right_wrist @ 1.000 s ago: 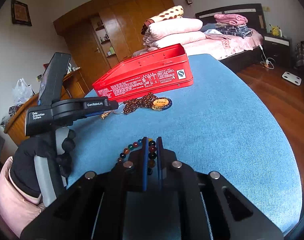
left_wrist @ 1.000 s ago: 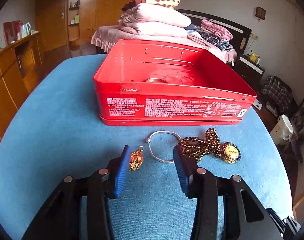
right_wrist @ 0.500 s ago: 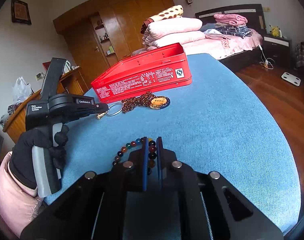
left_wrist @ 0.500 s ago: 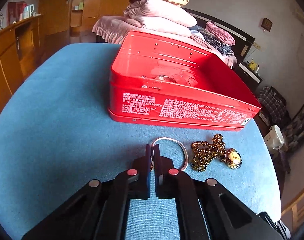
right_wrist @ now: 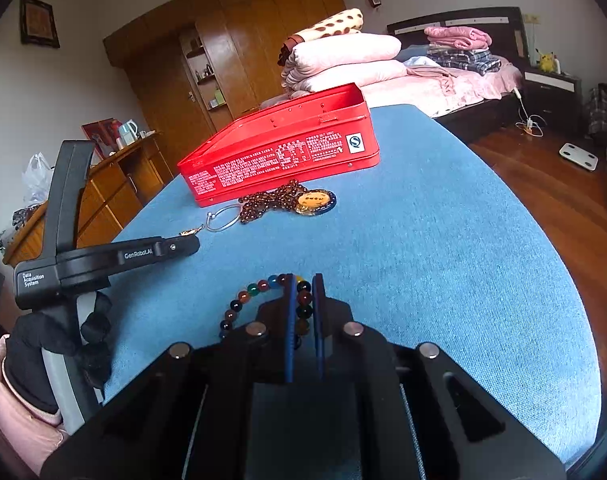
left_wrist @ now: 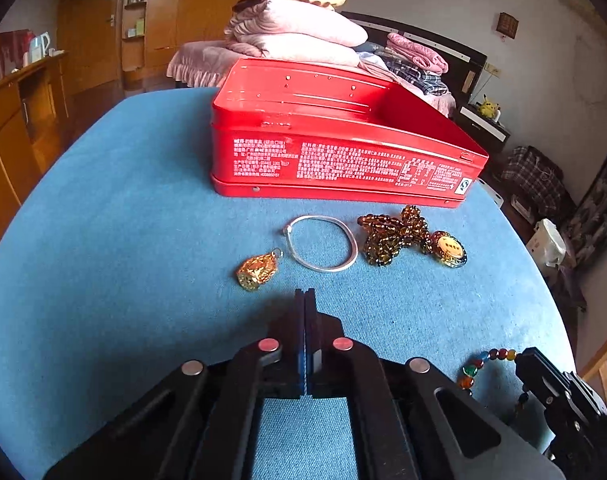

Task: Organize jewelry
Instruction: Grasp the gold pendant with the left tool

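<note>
Two claws: left gripper (left_wrist: 305, 300) clamped on nothing ("GenRobot.AI" casing), right gripper (right_wrist: 303, 300) pinching multicoloured bead bracelet (right_wrist: 255, 292), near red tin (right_wrist: 279, 148).

Table cover (left_wrist: 103, 240): blue cloth, matt, fine woven texture. Red box (left_wrist: 343, 160): painted sheet metal, glossy, white print on wall. Bangle (left_wrist: 323, 244): silver metal, smooth, polished. Pendant (left_wrist: 257, 271): gold-coloured metal, textured, shiny. Brown bead string (left_wrist: 391, 236): translucent, glossy. Multicoloured bead bracelet (right_wrist: 255, 290): smooth, glossy. Gripper bodies: black matt plastic. Floor (right_wrist: 563, 200): glossy wood.
</note>
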`<state>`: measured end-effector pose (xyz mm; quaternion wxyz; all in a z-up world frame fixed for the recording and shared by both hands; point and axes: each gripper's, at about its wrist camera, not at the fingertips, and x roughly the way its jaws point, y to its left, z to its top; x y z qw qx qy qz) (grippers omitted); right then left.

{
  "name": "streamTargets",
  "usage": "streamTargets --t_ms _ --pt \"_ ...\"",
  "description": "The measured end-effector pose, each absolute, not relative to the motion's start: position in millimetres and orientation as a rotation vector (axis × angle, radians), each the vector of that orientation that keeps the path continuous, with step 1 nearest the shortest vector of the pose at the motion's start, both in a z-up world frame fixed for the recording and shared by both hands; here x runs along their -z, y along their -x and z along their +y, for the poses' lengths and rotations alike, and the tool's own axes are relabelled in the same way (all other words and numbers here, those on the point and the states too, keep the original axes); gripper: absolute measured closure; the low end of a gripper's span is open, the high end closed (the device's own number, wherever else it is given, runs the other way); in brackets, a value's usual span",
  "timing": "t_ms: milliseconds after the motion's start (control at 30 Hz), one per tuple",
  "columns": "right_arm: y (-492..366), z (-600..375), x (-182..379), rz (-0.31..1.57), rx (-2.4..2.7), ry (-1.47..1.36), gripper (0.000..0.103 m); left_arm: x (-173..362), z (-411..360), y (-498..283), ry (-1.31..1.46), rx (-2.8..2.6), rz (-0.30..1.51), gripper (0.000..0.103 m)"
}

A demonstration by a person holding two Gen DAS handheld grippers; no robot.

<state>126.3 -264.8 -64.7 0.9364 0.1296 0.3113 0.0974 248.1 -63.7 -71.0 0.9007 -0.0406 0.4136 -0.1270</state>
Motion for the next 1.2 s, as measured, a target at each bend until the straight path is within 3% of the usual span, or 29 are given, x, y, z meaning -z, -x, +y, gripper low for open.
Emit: streamTargets --t_ms 233,467,833,1200 --pt "-126 -264 65 0.637 -0.198 -0.263 0.096 67 -63 -250 0.046 0.244 0.832 0.101" --pt "-127 -264 67 0.640 -0.195 -0.258 0.096 67 -65 -262 0.034 0.248 0.856 0.072" --pt "-128 -263 68 0.648 -0.194 -0.258 0.096 37 -56 -250 0.044 0.279 0.794 0.072" --pt "-131 -260 69 0.656 -0.187 -0.250 0.096 67 -52 -278 -0.007 0.266 0.881 0.070"
